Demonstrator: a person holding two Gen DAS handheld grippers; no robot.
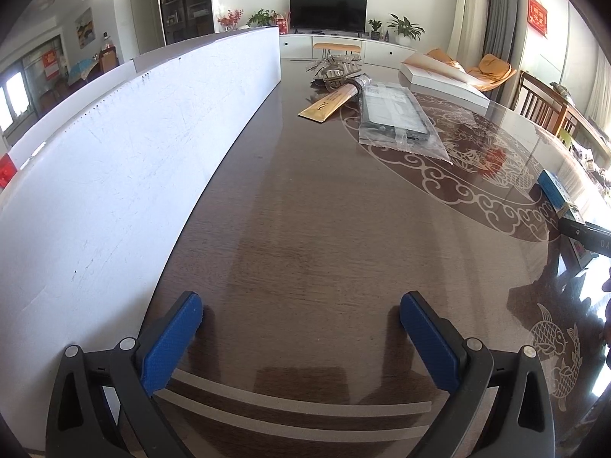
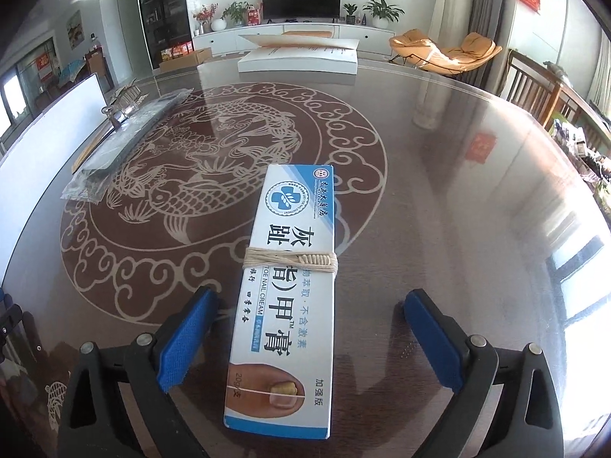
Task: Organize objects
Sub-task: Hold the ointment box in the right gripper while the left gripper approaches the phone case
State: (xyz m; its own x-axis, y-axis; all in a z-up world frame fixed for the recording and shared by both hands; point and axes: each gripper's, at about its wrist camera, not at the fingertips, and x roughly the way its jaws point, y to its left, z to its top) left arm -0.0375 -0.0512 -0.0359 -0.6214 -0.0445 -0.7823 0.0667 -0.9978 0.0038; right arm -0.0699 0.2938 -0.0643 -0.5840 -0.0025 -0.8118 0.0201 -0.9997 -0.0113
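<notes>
A white and blue toe nail cream box (image 2: 286, 297), bound with pale string, lies flat on the glass-topped table (image 2: 439, 191) between the open fingers of my right gripper (image 2: 305, 320); the fingers stand apart from its sides. The box's end also shows at the right edge of the left wrist view (image 1: 553, 189). My left gripper (image 1: 301, 320) is open and empty over bare table, next to a long white box (image 1: 114, 160) on its left. A plastic bag with a dark flat item (image 1: 397, 114), a gold packet (image 1: 328, 105) and a metal piece (image 1: 336, 68) lie far ahead.
A white flat box (image 2: 298, 59) sits at the table's far edge. The bagged item (image 2: 114, 152) and long white box (image 2: 49, 133) lie to the right gripper's left. Wooden chairs (image 2: 534, 84) stand at the right. A TV (image 2: 301, 0) and cabinet stand at the far wall.
</notes>
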